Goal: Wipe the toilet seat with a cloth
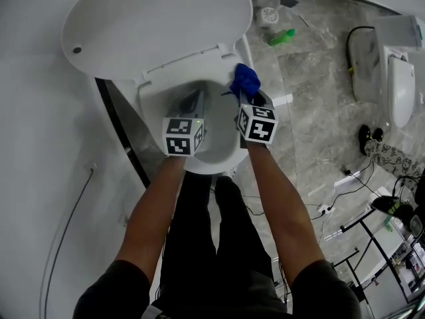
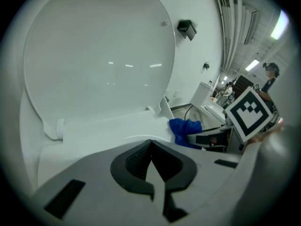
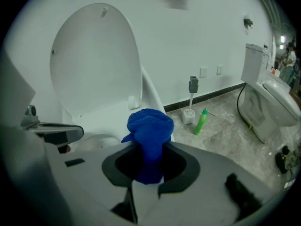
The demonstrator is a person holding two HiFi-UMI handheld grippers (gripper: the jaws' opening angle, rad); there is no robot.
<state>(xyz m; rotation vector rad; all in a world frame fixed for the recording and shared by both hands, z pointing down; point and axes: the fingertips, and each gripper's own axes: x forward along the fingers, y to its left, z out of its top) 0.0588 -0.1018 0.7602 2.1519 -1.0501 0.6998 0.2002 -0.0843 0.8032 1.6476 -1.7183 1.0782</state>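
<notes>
A white toilet stands below me with its lid (image 1: 153, 25) raised against the wall and the seat (image 1: 151, 97) down around the bowl. My right gripper (image 1: 247, 97) is shut on a bunched blue cloth (image 1: 245, 80) at the seat's right rear edge. In the right gripper view the cloth (image 3: 150, 131) sticks up out of the jaws of that gripper (image 3: 149, 160). My left gripper (image 1: 196, 100) hangs over the bowl, shut and holding nothing. In the left gripper view its closed jaws (image 2: 150, 147) face the lid (image 2: 99, 55), with the cloth (image 2: 186, 128) to the right.
A green bottle (image 1: 281, 37) and a toilet brush holder (image 1: 267, 15) stand on the marble floor by the wall, right of the toilet. A second toilet (image 1: 398, 78) is at the far right. Cables and a power strip (image 1: 325, 209) lie on the floor.
</notes>
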